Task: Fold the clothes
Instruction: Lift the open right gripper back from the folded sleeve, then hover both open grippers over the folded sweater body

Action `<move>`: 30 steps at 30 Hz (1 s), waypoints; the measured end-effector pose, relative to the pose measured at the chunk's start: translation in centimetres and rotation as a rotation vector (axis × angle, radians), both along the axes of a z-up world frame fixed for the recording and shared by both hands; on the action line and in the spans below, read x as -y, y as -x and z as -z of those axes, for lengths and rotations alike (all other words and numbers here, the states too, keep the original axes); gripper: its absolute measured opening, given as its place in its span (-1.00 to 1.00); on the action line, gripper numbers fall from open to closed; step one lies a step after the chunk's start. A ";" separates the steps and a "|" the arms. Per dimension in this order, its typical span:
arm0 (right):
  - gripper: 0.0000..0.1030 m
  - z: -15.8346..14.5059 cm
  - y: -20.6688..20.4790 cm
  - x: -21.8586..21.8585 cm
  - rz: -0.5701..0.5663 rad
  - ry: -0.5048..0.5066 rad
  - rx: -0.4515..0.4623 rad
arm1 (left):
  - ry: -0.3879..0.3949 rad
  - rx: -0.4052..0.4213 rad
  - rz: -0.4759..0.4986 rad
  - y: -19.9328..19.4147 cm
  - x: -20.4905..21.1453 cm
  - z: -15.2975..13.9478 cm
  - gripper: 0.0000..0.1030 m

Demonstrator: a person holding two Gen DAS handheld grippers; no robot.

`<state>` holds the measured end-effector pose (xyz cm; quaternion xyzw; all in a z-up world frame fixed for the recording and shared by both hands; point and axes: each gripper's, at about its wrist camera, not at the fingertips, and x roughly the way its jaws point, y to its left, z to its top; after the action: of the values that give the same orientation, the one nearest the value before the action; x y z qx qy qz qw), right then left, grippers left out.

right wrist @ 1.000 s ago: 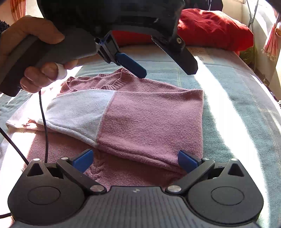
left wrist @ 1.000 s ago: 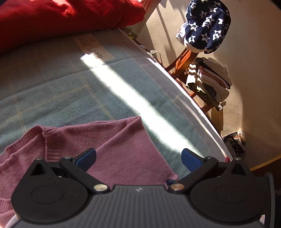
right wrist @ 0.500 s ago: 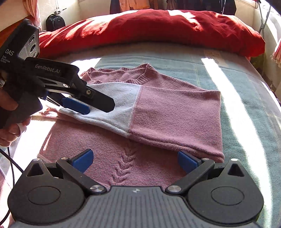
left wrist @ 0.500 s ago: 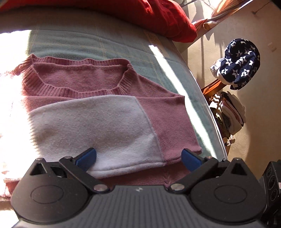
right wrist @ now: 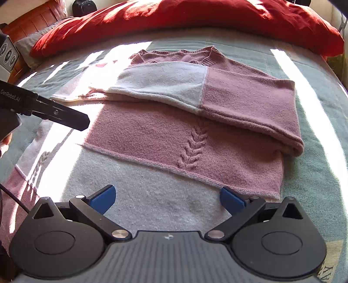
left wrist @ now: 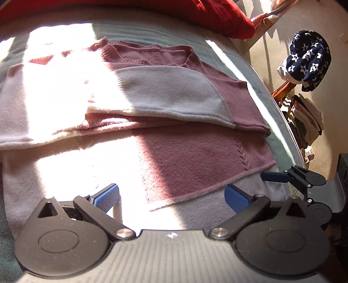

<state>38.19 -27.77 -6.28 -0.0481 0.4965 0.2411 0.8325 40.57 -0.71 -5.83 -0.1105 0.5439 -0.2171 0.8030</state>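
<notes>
A pink and pale grey knitted sweater (right wrist: 195,148) lies flat on the bed, neck towards the far pillows, hem nearest me. One sleeve (right wrist: 217,93) is folded across its chest. In the left wrist view the same sweater (left wrist: 195,156) fills the middle, half in bright sun. My left gripper (left wrist: 171,194) hovers open over the grey hem band with nothing between its fingers. My right gripper (right wrist: 167,197) is open too, over the hem's right part. One finger of the left gripper (right wrist: 63,118) reaches in from the left edge of the right wrist view.
Red pillows (right wrist: 195,19) line the far side of the green checked bedspread (right wrist: 322,113). Beyond the bed's right edge stand a wooden rack (left wrist: 285,89) with folded clothes (left wrist: 306,117) and a navy star-print garment (left wrist: 308,58). A black cable (right wrist: 15,198) hangs at the left.
Both grippers have pulled back from the collar and sleeve towards the hem. The left gripper dropped from above the neck to the sweater's left side. The sleeve stays folded across the chest.
</notes>
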 end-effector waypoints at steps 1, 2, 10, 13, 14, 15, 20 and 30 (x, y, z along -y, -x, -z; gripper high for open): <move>1.00 0.3 0.3 0.1 0.003 0.012 -0.012 | 0.002 0.002 -0.004 0.5 -0.3 0.0 0.98; 1.00 0.2 0.5 0.4 0.006 0.026 -0.017 | 0.005 0.005 -0.006 1.2 -0.7 -0.1 0.99; 1.00 -1.4 1.4 0.8 0.026 0.091 -0.015 | -0.032 0.044 0.043 4.0 -2.4 -0.4 0.99; 1.00 -0.2 1.9 0.9 0.043 0.113 -0.083 | -0.004 0.038 0.047 5.0 -3.3 0.1 0.99; 1.00 0.0 2.4 0.9 0.045 0.128 -0.090 | 0.005 0.036 0.049 5.3 -3.7 0.3 0.99; 1.00 0.2 2.9 1.0 0.047 0.144 -0.097 | 0.008 0.032 0.053 5.7 -4.0 0.3 0.99; 1.00 -0.6 4.6 1.1 0.073 0.178 -0.119 | -0.070 0.083 0.129 7.6 -4.2 -1.1 0.99; 1.00 0.3 4.5 -1.5 -0.069 0.199 -0.106 | -0.186 0.082 0.219 9.5 -1.9 0.8 0.99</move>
<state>33.69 -26.31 -6.57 -0.1345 0.5595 0.2214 0.7873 31.08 1.23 -6.63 0.0335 0.5371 -0.2563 0.8030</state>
